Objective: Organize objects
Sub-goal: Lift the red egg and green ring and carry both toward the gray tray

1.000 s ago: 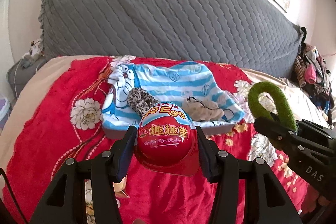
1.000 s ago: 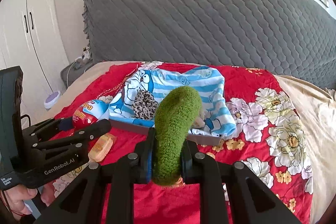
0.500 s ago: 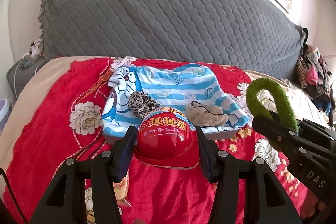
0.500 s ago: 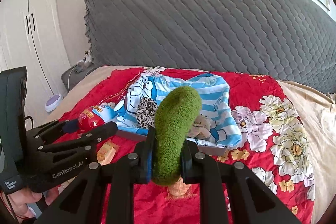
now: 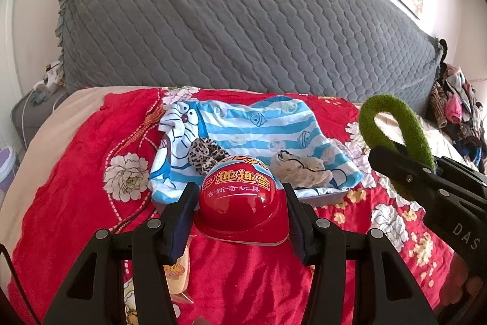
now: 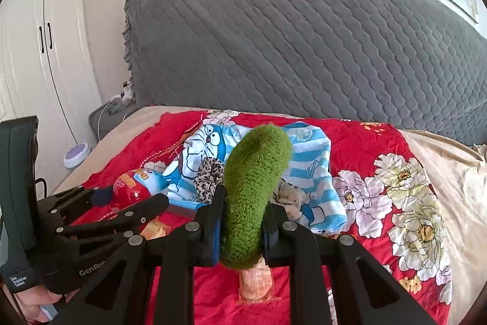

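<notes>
On the bed point(image 5: 76, 172) I see the bedspread point(image 5: 243, 279), and on it a tray point(image 5: 328, 198) covered by a cartoon cloth point(image 5: 258, 130). On that cloth lie a scrunchie point(image 5: 207, 154) to the left and a crumpled fabric piece point(image 5: 301, 171) to the right. Behind everything stands the quilted headboard point(image 5: 228, 29). Before the tray lie wrapped snacks point(image 6: 255, 282) on the bedspread. A nightstand point(image 6: 106, 114) sits left of the bed.

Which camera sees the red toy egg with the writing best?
The left wrist view. The red plastic toy egg sits front and centre between the left gripper fingers, label readable. The right wrist view shows it small, side-on, partly hidden by gripper fingers.
</notes>
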Demonstrator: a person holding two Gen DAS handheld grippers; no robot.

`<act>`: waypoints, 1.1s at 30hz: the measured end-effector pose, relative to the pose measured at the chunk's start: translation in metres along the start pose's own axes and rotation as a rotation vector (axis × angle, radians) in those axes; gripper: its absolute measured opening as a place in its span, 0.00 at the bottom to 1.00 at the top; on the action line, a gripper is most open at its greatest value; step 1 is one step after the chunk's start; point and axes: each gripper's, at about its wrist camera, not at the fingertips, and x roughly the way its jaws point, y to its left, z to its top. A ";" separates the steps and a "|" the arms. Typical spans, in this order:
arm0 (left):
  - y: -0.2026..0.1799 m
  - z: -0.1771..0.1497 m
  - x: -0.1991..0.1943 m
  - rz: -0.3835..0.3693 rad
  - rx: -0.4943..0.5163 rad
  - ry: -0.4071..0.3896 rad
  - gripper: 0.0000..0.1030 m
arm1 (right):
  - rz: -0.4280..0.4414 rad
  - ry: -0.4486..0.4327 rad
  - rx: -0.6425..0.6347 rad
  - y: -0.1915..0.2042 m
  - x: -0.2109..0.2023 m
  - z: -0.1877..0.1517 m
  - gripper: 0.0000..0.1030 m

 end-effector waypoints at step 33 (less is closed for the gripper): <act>0.010 0.016 0.027 0.009 -0.006 -0.008 0.54 | 0.006 -0.014 -0.003 -0.001 0.025 0.011 0.19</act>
